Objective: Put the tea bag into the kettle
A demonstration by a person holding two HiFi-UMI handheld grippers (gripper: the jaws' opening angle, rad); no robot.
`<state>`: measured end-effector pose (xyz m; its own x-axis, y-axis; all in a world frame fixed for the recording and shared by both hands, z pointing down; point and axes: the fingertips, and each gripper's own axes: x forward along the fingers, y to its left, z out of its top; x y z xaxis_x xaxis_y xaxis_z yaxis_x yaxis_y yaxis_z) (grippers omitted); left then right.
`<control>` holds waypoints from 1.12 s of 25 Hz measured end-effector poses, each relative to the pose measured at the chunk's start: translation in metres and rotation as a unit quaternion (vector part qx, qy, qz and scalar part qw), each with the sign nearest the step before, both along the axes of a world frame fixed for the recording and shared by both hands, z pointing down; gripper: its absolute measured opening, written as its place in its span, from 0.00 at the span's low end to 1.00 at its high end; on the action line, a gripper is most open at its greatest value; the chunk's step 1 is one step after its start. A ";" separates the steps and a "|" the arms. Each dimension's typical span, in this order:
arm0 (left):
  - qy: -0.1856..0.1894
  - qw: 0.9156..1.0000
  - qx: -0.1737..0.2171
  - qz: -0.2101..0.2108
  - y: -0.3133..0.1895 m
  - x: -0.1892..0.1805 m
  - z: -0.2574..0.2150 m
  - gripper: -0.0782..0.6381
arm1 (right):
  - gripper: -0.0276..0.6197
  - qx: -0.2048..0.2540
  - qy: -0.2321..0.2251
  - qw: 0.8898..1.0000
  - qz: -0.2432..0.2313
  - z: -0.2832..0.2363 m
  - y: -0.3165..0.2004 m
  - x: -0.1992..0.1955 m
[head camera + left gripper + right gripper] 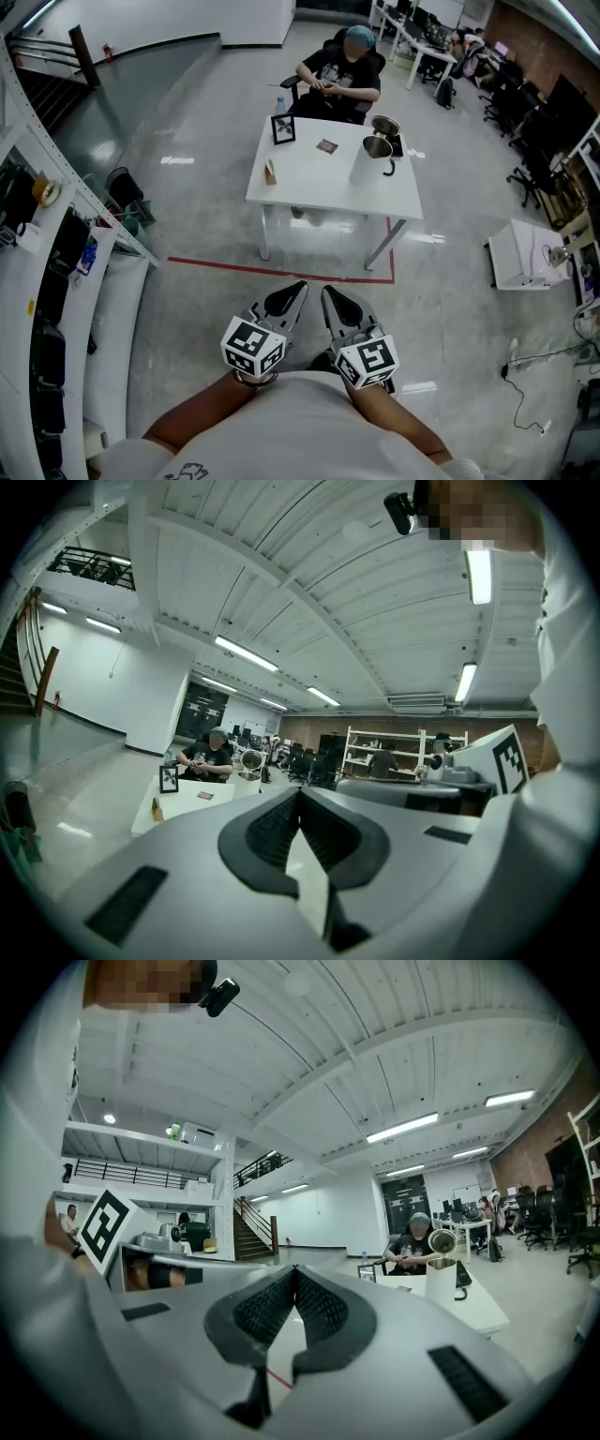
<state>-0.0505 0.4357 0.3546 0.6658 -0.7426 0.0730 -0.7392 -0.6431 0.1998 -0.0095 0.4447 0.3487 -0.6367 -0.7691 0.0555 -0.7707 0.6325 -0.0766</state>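
1. Open office hall with a glossy grey floor. A white table [314, 187] stands at your 12 o'clock, well apart from you.
2. The tea bag [271, 172] stands upright at the table's 9 o'clock edge. The kettle [372, 161], lid up, is at its 2 o'clock.
3. Your left gripper [296, 289] and right gripper [329, 294] are at 6 o'clock, jaws together, empty.

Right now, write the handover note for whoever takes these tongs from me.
Left tongs: shut, empty, held close to the body.
Right tongs: shut, empty, beside the left.
Kettle: on the right part of the white table ahead, lid up.
Small flat packet near the table's far edge: likely the tea bag, too small to confirm.
Done: nothing.
Left: walk up, pick up the bag, drop it into the kettle.
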 end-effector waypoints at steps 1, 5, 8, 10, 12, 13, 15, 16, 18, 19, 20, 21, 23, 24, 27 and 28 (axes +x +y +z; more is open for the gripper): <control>-0.001 1.000 0.001 -0.001 -0.009 0.008 0.000 0.12 | 0.06 0.000 -0.001 1.000 0.000 0.000 -0.009 0.008; -0.004 1.000 0.001 -0.005 -0.039 0.041 0.001 0.12 | 0.06 -0.006 -0.004 1.000 -0.008 0.000 -0.041 0.041; -0.001 1.000 0.000 -0.015 -0.059 0.062 -0.001 0.12 | 0.06 -0.004 0.000 1.000 -0.022 -0.003 -0.059 0.059; 0.001 1.000 -0.001 -0.021 -0.069 0.076 -0.001 0.12 | 0.06 -0.005 0.004 0.999 -0.033 -0.002 -0.067 0.070; 0.001 1.000 -0.003 -0.022 -0.077 0.090 0.003 0.12 | 0.06 -0.009 0.005 0.999 -0.039 0.003 -0.075 0.081; 0.002 1.000 -0.006 -0.021 -0.082 0.096 0.005 0.12 | 0.06 -0.010 0.005 0.999 -0.040 0.005 -0.078 0.087; 0.002 1.000 -0.011 -0.017 -0.088 0.107 0.008 0.12 | 0.06 -0.009 0.003 0.999 -0.038 0.005 -0.083 0.098; 0.001 1.000 -0.012 -0.016 -0.091 0.111 0.009 0.12 | 0.06 -0.007 0.004 0.999 -0.035 0.005 -0.085 0.103; 0.001 1.000 -0.016 -0.014 -0.097 0.120 0.013 0.12 | 0.06 -0.005 0.004 0.999 -0.032 0.005 -0.091 0.112; 0.001 1.000 -0.018 -0.013 -0.100 0.123 0.015 0.12 | 0.06 -0.008 0.002 0.999 -0.031 0.006 -0.096 0.116; 0.001 1.000 -0.019 -0.012 -0.104 0.125 0.016 0.12 | 0.06 -0.012 -0.001 0.999 -0.030 0.008 -0.100 0.119; 0.000 1.000 -0.018 -0.011 -0.107 0.127 0.016 0.12 | 0.06 -0.016 -0.004 0.999 -0.029 0.009 -0.103 0.121; -0.001 1.000 -0.013 -0.010 -0.115 0.130 0.015 0.12 | 0.06 -0.019 -0.004 0.999 -0.026 0.011 -0.110 0.125; 0.000 1.000 -0.012 -0.009 -0.120 0.132 0.016 0.12 | 0.06 -0.019 -0.003 1.000 -0.025 0.012 -0.114 0.127; 0.006 1.000 -0.016 -0.001 -0.134 0.140 0.022 0.12 | 0.06 -0.019 -0.001 1.000 -0.019 0.016 -0.128 0.132; 0.009 1.000 -0.019 0.003 -0.138 0.142 0.024 0.12 | 0.06 -0.018 0.000 1.000 -0.017 0.016 -0.132 0.133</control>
